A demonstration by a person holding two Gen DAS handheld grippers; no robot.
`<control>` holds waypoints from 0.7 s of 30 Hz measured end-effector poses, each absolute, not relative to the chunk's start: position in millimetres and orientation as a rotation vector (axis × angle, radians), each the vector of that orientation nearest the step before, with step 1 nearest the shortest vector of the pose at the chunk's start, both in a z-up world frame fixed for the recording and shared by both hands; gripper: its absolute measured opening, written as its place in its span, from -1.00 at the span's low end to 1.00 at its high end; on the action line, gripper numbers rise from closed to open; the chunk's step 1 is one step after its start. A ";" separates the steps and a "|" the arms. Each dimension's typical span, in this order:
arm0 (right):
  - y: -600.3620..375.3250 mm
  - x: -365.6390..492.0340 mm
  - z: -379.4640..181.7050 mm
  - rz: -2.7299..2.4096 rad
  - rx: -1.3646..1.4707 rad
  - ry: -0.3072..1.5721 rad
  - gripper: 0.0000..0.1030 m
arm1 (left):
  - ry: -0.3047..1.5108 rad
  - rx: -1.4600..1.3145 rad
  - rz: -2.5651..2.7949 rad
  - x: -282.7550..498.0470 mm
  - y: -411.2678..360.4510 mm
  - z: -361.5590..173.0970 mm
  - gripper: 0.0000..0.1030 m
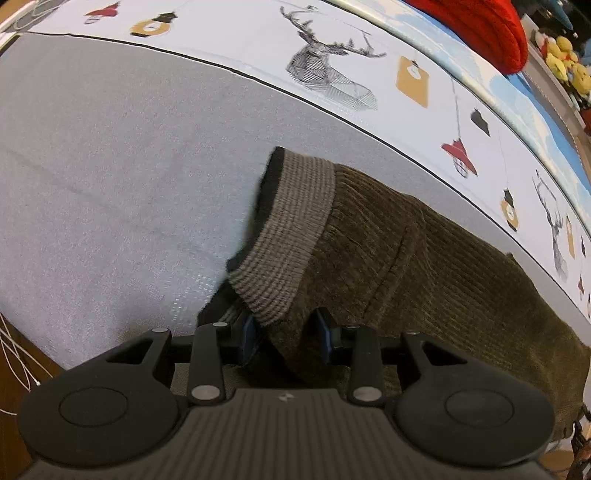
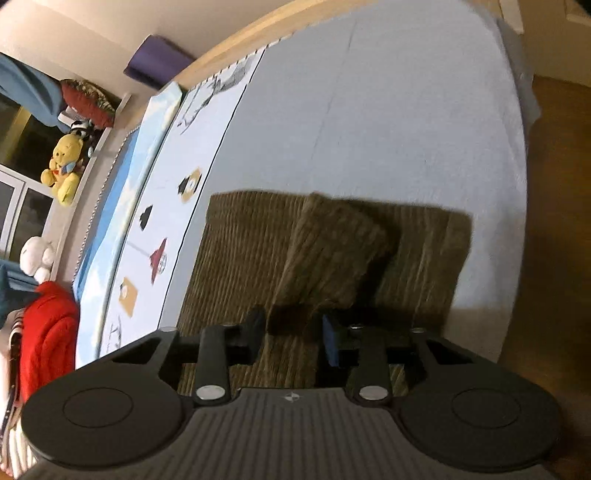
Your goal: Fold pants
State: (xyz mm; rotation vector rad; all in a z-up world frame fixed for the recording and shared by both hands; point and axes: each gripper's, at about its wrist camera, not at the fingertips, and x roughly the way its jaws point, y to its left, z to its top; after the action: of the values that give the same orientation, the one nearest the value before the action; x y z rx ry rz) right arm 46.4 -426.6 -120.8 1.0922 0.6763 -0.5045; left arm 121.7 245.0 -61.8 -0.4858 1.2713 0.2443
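Olive-brown corduroy pants (image 1: pixel 424 258) lie on a grey bed sheet (image 1: pixel 110 166). A ribbed tan cuff (image 1: pixel 291 229) with black lining stands up in front of my left gripper (image 1: pixel 288 332), whose blue-padded jaws are closed on the pants fabric just below the cuff. In the right wrist view the pants (image 2: pixel 243 251) lie spread, and a fold of them (image 2: pixel 332 251) rises between the jaws of my right gripper (image 2: pixel 291 332), which is shut on it.
A white bedspread with deer and lantern prints (image 1: pixel 332 66) borders the grey sheet. A red knit garment (image 1: pixel 480 26) and yellow plush toys (image 2: pixel 64 162) lie beyond it. The wooden floor (image 2: pixel 554 221) shows past the bed's edge.
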 end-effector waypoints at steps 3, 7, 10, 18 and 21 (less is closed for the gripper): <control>-427.1 44.9 -121.5 -0.537 1.096 0.681 -0.62 | 1.269 -0.507 0.251 120.4 249.1 -61.6 -0.35; -432.8 32.2 -119.0 -0.580 1.078 0.655 -0.66 | 1.262 -0.483 0.249 119.9 246.1 -59.0 -0.45; -439.4 31.0 -117.2 -0.568 1.072 0.644 -0.79 | 1.251 -0.482 0.245 118.3 245.4 -55.8 -0.49; -441.7 25.9 -127.5 -0.574 1.120 0.730 -0.44 | 1.248 -0.504 0.224 112.9 248.1 -54.1 -0.48; -439.2 34.6 -131.5 -0.563 1.092 0.768 -0.35 | 1.251 -0.501 0.221 112.9 247.2 -55.4 -0.47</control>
State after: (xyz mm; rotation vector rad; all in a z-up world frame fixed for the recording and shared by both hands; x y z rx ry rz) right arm 34.6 -439.2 -131.5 1.0923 0.7680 -0.5633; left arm 112.9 247.2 -55.4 -0.5010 1.2513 0.2213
